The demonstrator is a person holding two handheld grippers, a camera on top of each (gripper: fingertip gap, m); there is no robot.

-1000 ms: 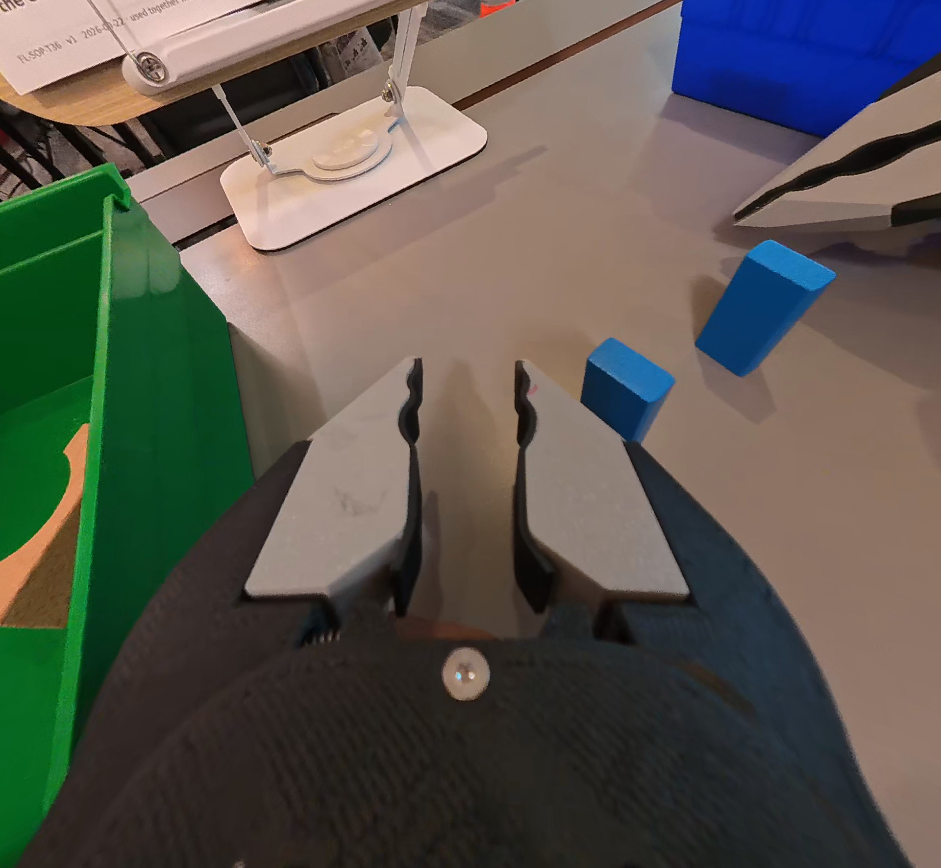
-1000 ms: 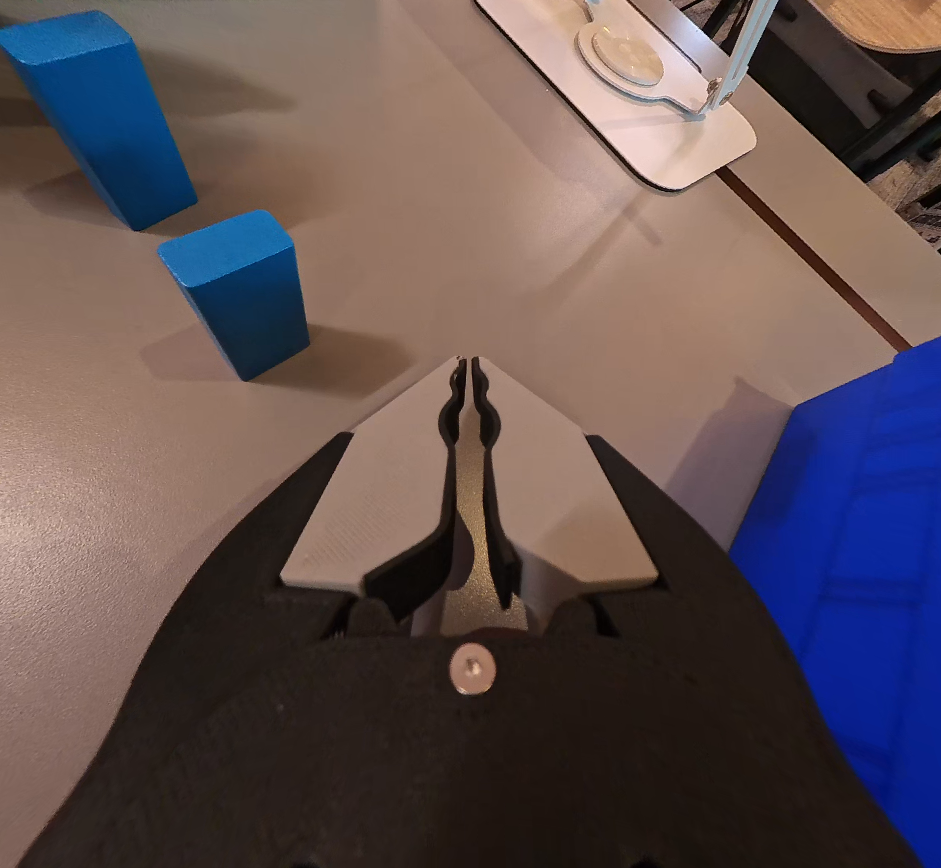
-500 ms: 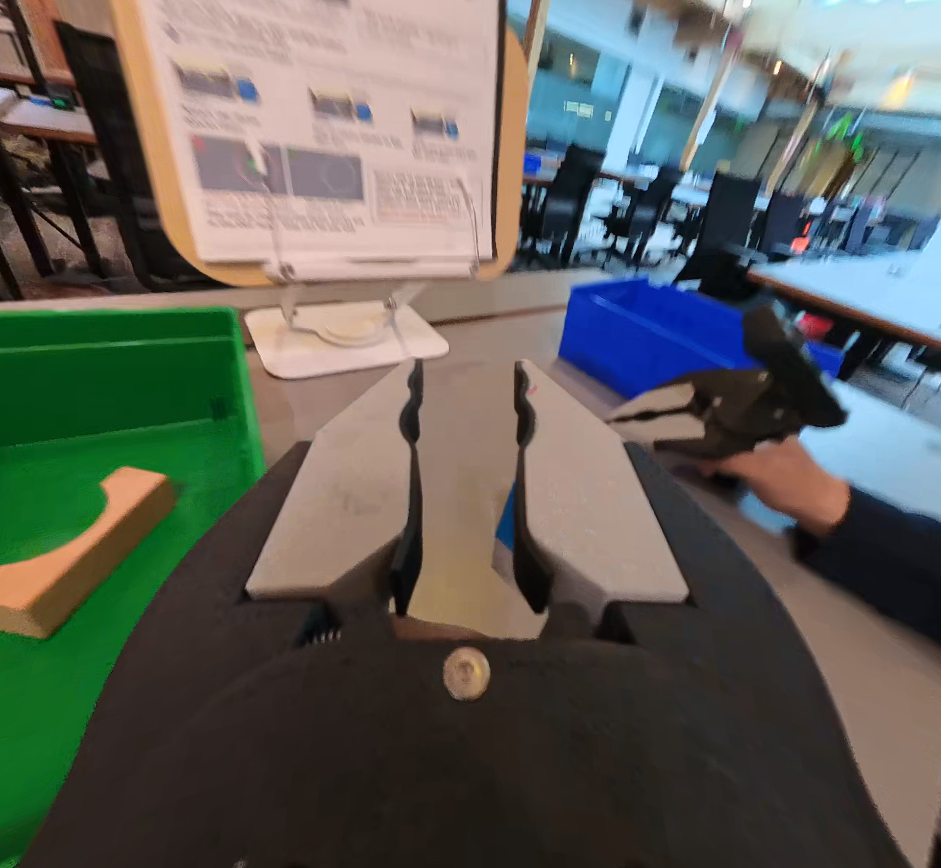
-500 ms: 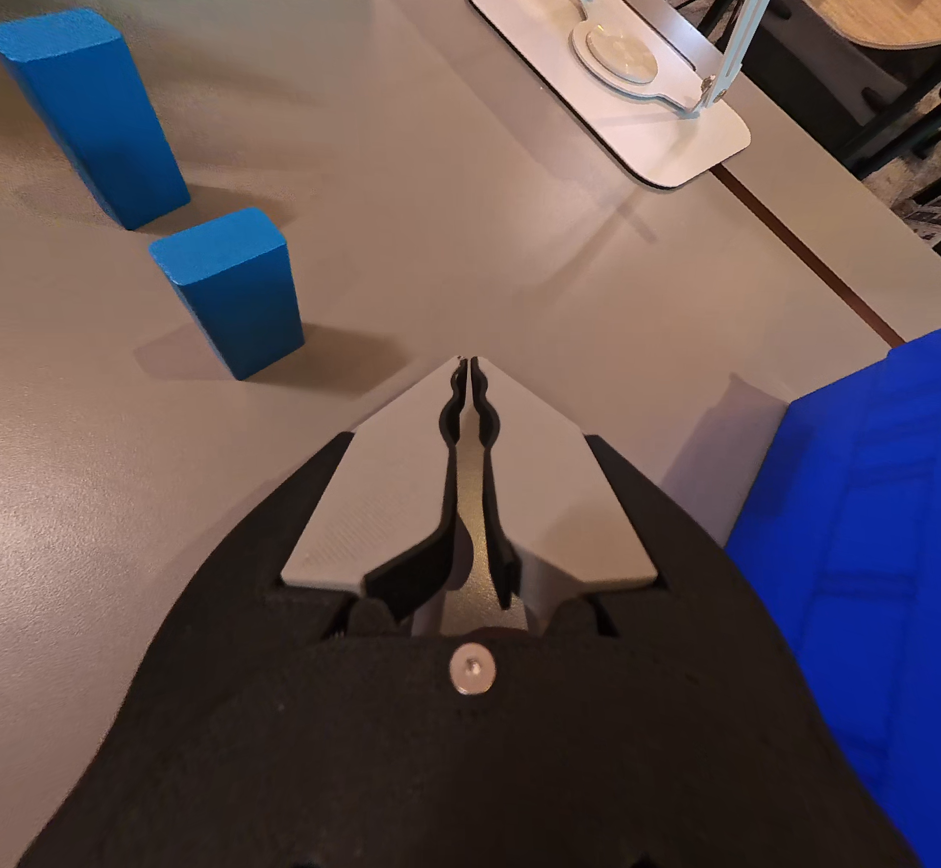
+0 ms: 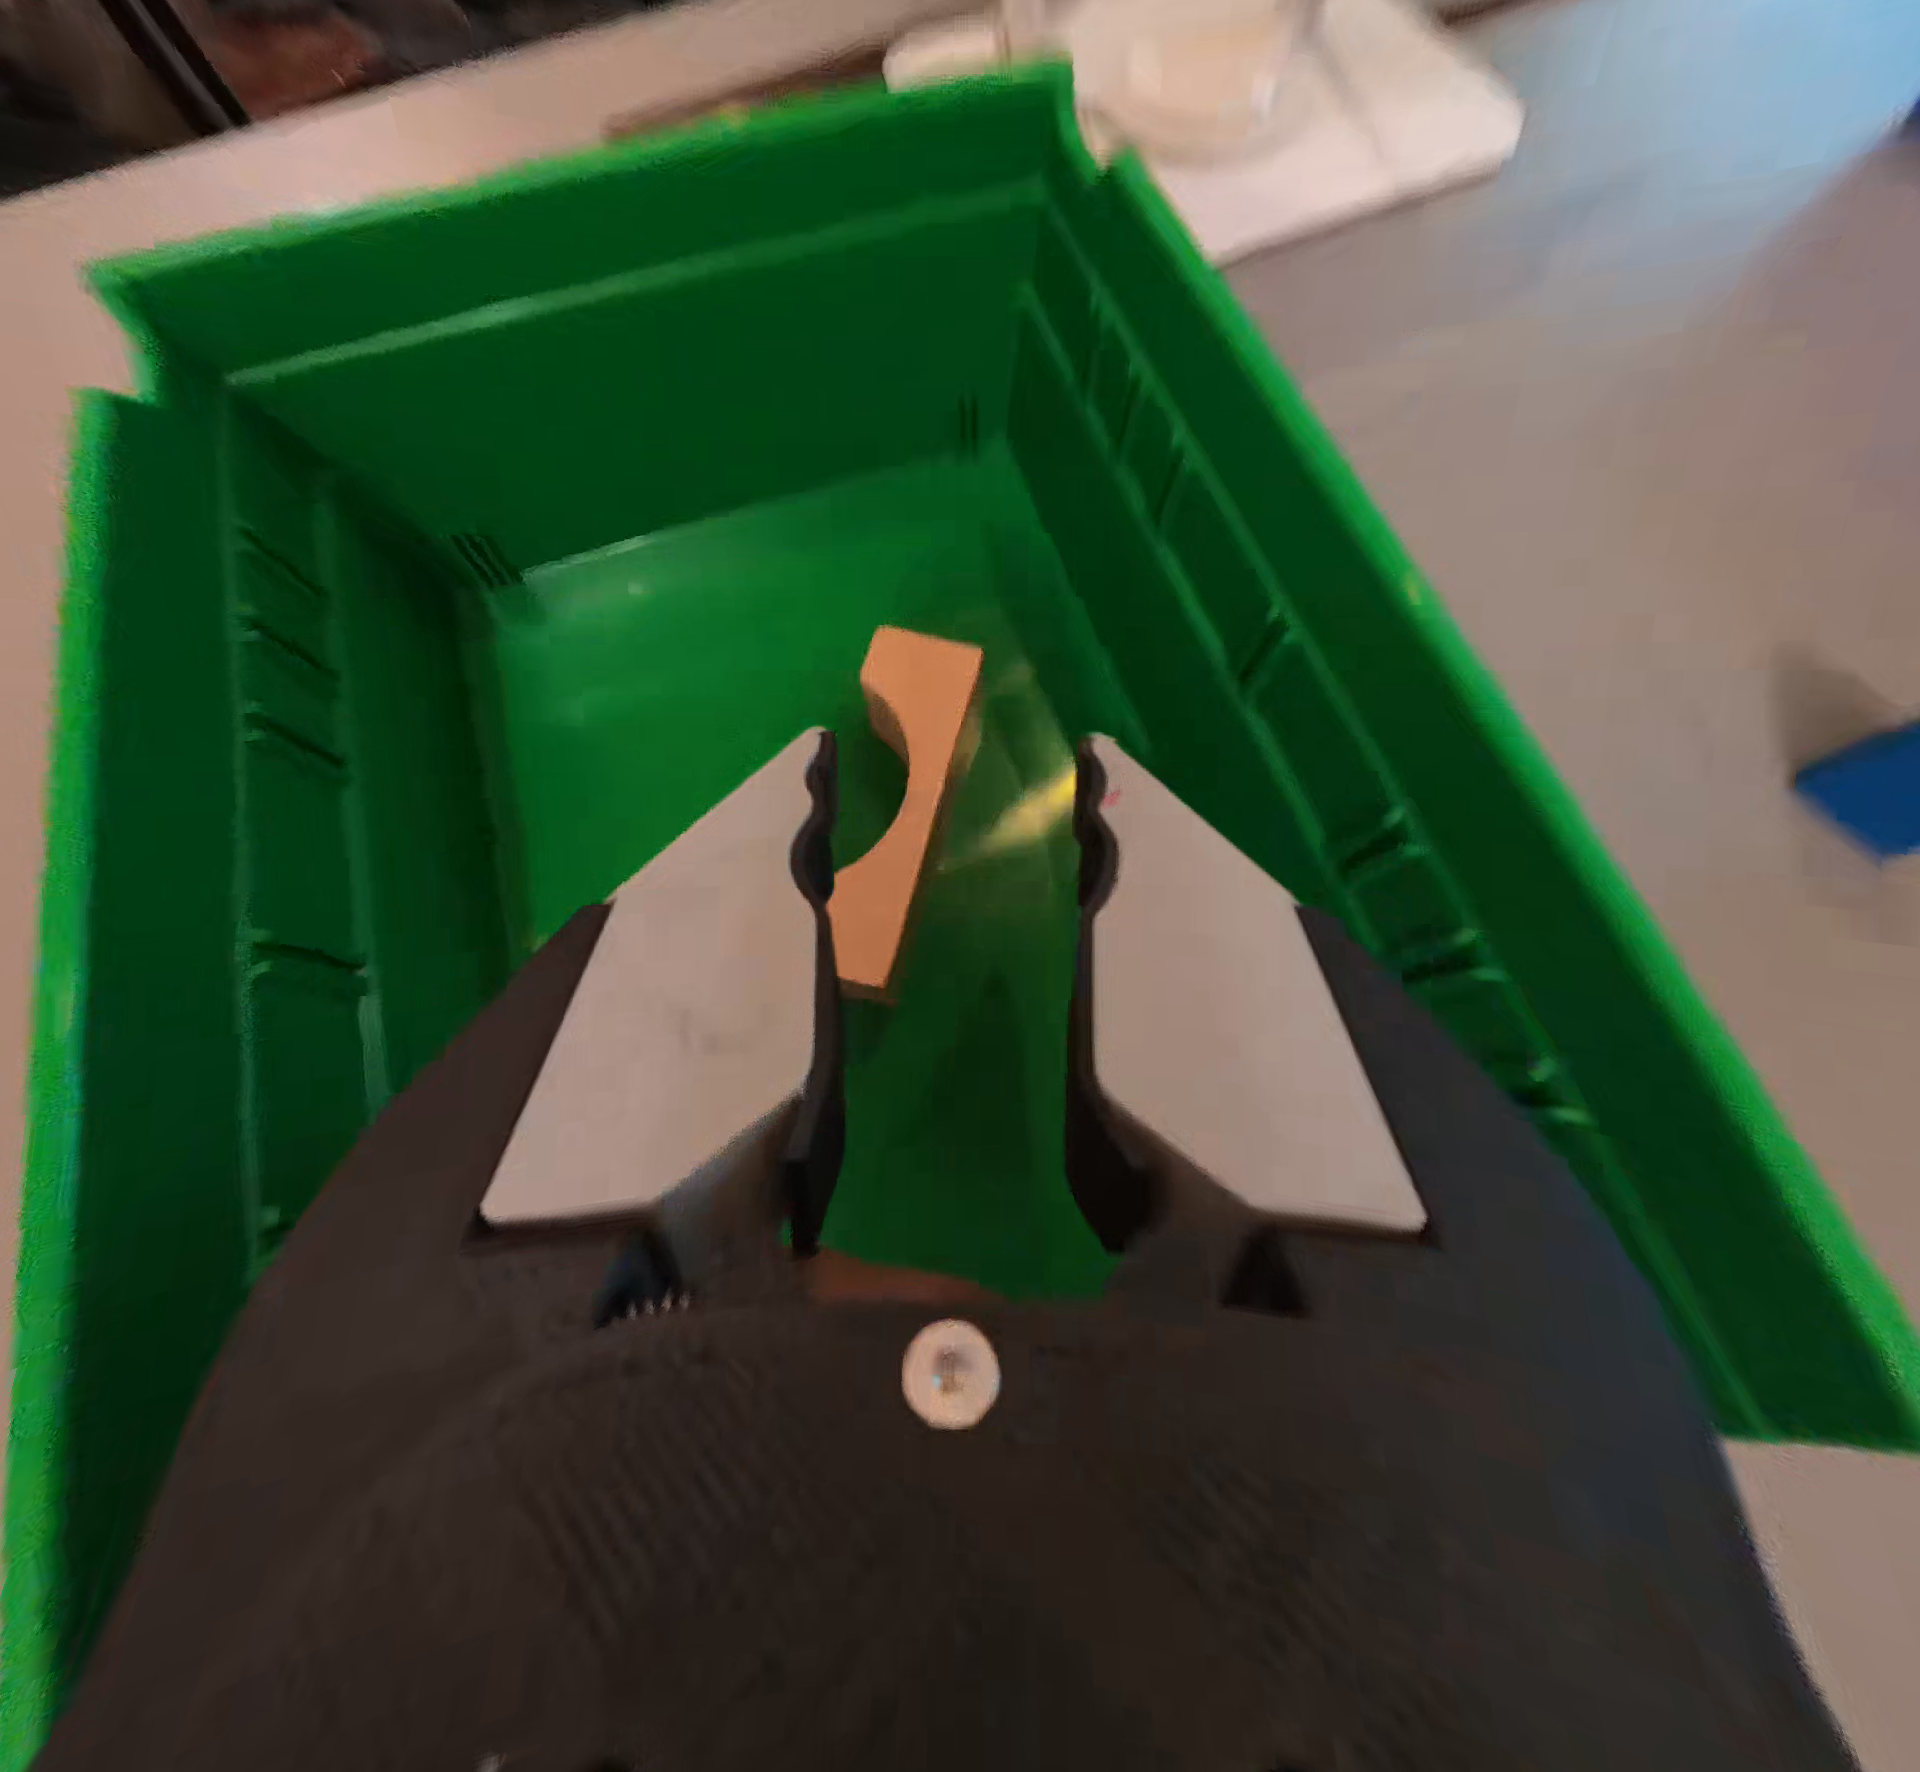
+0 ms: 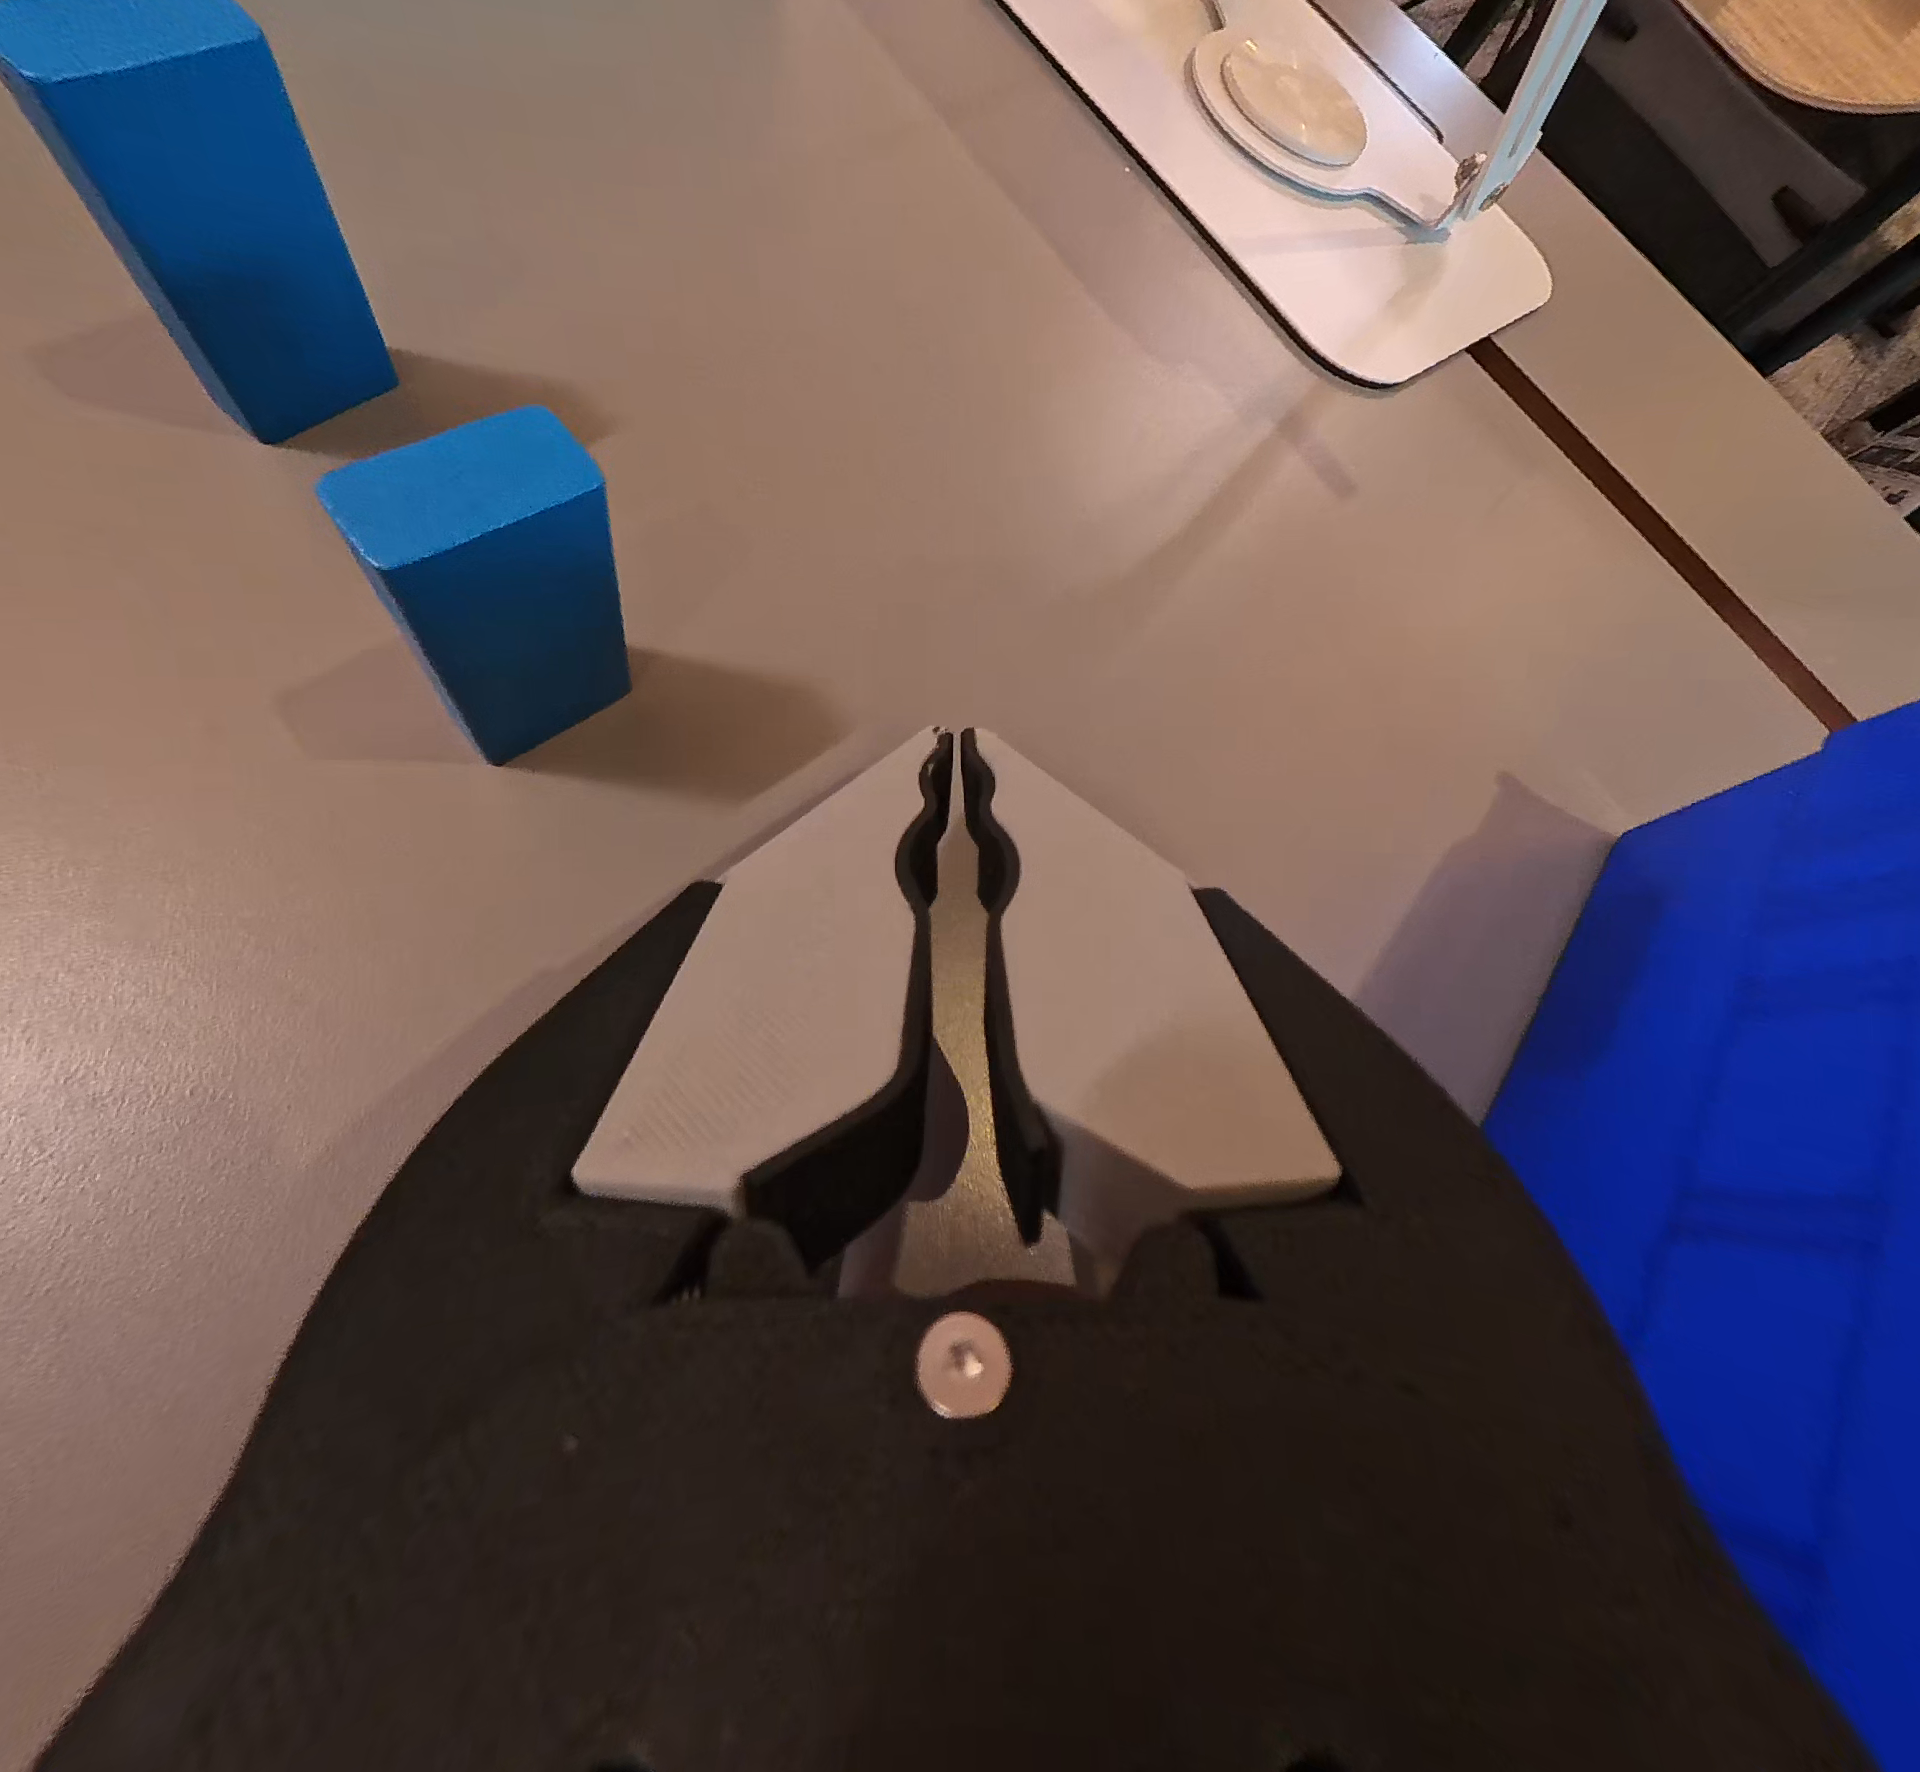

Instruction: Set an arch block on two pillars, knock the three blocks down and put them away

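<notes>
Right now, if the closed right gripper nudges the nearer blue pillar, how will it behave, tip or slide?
The nearer blue pillar stands upright on a small base and is taller than wide, so a high push probably tips it. Its painted faces and the smooth grey table suggest a low push would slide it. It looks like a rigid solid block, so it shouldn't flex.

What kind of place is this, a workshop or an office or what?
Probably a shared office or lab workspace set up for a demonstration: a grey tabletop carries a green plastic bin, a white metal document-stand base and two upright blue wooden blocks.
</notes>
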